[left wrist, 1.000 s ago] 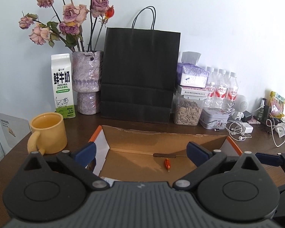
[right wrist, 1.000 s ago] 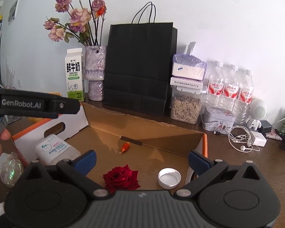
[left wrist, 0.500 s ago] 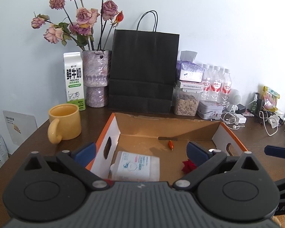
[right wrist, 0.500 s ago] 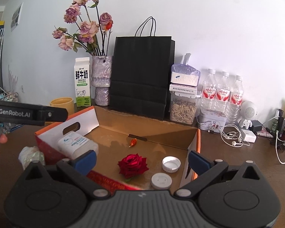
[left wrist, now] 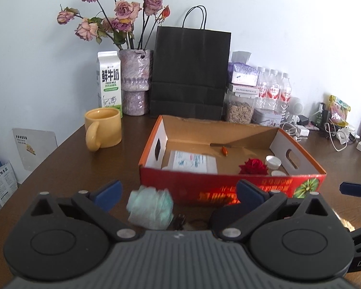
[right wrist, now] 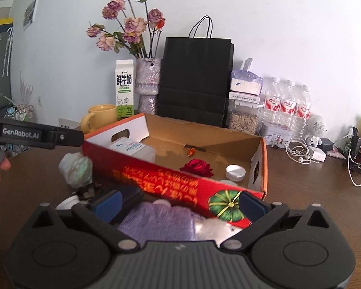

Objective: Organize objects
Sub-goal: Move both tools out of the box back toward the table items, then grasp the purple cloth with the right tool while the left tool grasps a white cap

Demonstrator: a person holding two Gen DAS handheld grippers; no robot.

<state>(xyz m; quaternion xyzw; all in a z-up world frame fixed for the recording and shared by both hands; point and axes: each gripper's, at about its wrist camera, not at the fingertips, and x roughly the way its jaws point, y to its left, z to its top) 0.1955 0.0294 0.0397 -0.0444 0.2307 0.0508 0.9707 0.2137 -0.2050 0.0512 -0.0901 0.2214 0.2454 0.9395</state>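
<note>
Both wrist views look low across the table, sharing the red box (left wrist: 231,187) (right wrist: 170,175) close ahead.

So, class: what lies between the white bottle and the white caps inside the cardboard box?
In the left wrist view, a red rose lies on the box floor between the white bottle and the white caps; the right wrist view agrees.

A home: the brown desk (left wrist: 60,159) carries dried roses (left wrist: 118,19), a milk carton (left wrist: 109,79), water bottles (left wrist: 274,89) and charger cables (right wrist: 300,151).

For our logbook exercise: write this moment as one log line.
left gripper: open | right gripper: open | red box: holds rose | plastic bundle: outside
</note>
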